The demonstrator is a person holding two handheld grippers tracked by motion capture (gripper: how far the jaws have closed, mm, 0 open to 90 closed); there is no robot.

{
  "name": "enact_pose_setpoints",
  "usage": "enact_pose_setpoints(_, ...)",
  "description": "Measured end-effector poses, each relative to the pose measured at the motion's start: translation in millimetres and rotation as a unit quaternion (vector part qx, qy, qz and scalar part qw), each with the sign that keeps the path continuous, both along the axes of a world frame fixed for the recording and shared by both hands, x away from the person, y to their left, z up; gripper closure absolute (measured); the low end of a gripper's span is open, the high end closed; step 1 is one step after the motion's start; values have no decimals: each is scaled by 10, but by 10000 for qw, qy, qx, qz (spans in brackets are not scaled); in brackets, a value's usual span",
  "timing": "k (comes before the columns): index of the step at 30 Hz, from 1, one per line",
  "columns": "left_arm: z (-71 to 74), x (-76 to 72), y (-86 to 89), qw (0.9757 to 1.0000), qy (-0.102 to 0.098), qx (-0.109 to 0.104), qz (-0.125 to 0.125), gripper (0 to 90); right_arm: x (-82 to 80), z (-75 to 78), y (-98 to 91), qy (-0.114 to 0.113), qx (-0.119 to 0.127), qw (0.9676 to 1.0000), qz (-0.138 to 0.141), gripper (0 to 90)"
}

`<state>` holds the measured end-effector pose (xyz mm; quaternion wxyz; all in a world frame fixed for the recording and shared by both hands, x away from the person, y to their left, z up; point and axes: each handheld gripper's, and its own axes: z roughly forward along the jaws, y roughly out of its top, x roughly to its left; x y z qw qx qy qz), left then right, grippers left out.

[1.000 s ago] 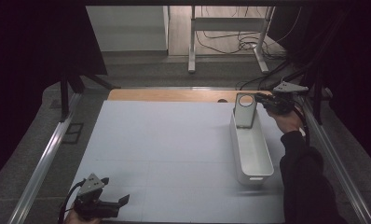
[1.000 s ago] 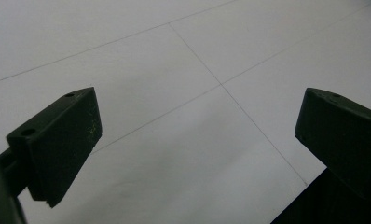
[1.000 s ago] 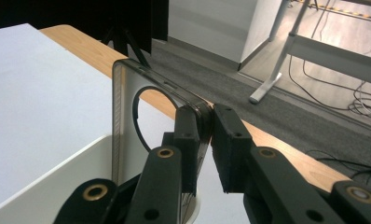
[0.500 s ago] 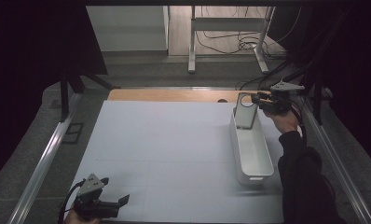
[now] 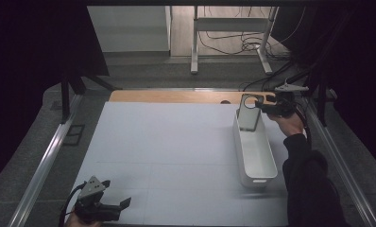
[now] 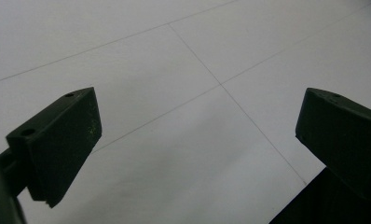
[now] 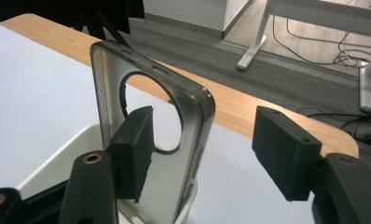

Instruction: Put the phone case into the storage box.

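A translucent grey phone case [image 5: 248, 114] with a round camera hole stands upright in the far end of a long white bin [image 5: 271, 163]. My right gripper [image 5: 262, 109] is at the case's right side, held by a hand in a dark sleeve. In the right gripper view the case [image 7: 174, 182] stands between the jaws of this gripper [image 7: 207, 144], which have just been opening. One pad is close against the case, the other pad [image 7: 284, 156] stands well clear. My left gripper [image 5: 122, 205] hovers open over the white table at the near left, with nothing between its jaws [image 6: 197, 135].
The white table sheet [image 5: 167, 146] ends in a wooden strip [image 5: 176, 97] at the far edge. Metal rails [image 5: 44, 161] run along both sides. Beyond the table are grey floor, desk legs [image 5: 194, 47] and loose cables [image 5: 238, 45].
The right gripper's jaws have spread apart from the phone case, which stays upright in the bin's far end. Neither hand has shifted.
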<state>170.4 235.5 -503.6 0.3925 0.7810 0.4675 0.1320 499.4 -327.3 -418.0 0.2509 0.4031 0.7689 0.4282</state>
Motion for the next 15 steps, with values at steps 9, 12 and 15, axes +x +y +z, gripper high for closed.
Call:
enact_pose_setpoints(9,0,1,4,10000,4,-11,-2,8,-31,-5,-35,175,102,9997,-100,308)
enact_pose_setpoints(12,0,0,5,10000,7,-35,16,4,-50,-6,-46,221,144,9996,-104,298)
enact_pose_setpoints(15,-1,-1,6,10000,0,-38,15,4,-69,-4,-54,275,193,9994,-106,293)
